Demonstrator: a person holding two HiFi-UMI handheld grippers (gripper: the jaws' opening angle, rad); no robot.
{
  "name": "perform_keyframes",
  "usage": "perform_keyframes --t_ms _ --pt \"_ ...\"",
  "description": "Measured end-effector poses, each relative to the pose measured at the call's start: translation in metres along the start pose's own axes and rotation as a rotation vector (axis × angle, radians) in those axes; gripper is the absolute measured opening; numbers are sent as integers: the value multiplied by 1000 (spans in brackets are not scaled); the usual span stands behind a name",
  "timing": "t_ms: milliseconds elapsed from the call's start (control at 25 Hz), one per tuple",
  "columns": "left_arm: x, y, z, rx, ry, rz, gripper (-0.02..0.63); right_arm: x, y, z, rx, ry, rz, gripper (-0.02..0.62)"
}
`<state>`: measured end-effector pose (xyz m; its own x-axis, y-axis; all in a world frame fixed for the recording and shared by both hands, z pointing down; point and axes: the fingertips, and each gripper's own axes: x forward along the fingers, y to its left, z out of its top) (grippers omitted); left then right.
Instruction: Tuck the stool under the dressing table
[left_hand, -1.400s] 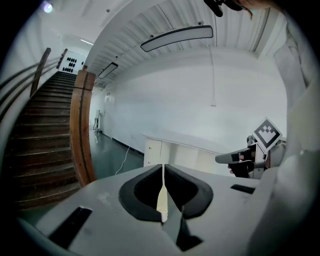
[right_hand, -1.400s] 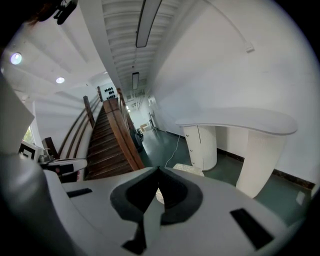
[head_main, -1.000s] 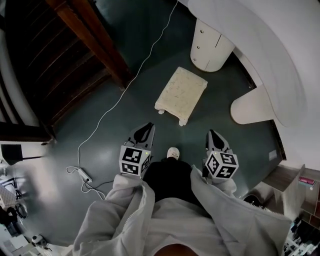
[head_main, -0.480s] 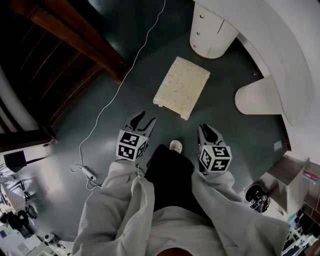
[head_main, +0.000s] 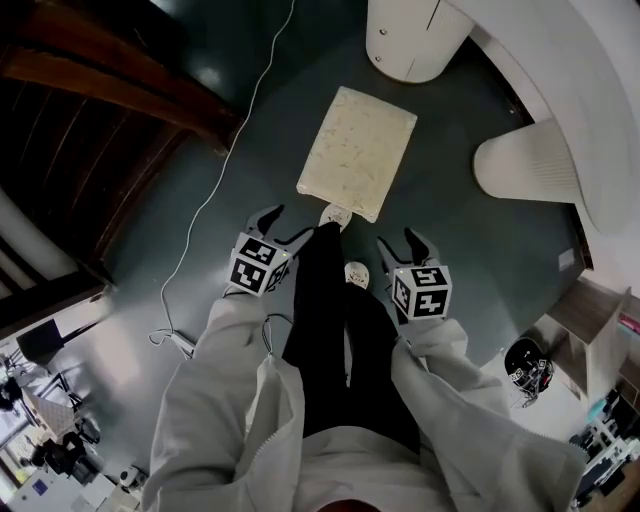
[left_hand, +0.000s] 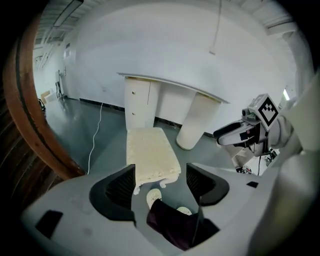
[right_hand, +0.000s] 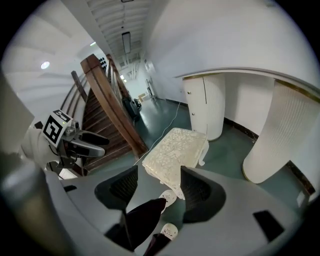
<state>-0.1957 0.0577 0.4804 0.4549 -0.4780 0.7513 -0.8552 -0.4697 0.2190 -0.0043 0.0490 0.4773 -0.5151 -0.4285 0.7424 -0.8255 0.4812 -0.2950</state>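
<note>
The cream cushioned stool (head_main: 357, 152) (left_hand: 150, 154) (right_hand: 176, 150) stands on the dark floor in front of the white dressing table (head_main: 560, 90) (right_hand: 225, 75), outside it. My left gripper (head_main: 283, 226) (left_hand: 161, 175) hangs short of the stool's near left corner. Its jaws are opening with nothing between them. My right gripper (head_main: 400, 242) (right_hand: 157, 181) hangs short of the near right corner, its jaws also opening on nothing. A white shoe (head_main: 335, 213) of the person rests at the stool's near edge.
The table's drawer pedestal (head_main: 410, 40) and a ribbed leg (head_main: 525, 165) flank the gap beyond the stool. A wooden staircase (head_main: 100, 100) rises at the left. A white cable (head_main: 230, 150) runs to a power strip (head_main: 175, 345). A dark helmet-like object (head_main: 525, 365) lies at the right.
Both grippers have dropped and come forward toward the stool's near edge, and both have gone from shut to open. The person has stepped forward, one foot now at the stool.
</note>
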Motion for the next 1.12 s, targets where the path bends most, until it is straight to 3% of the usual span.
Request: perform_keyframes --t_ms 200,560,1120 --pt "37 18 -20 18 68 -29 301 38 -2 -11 -50 53 -6 374" --pt "105 66 -69 58 225 -83 316 99 -10 -62 -30 192 -56 458" --pt "173 102 -113 178 389 -143 322 170 -41 -96 44 301 -94 479"
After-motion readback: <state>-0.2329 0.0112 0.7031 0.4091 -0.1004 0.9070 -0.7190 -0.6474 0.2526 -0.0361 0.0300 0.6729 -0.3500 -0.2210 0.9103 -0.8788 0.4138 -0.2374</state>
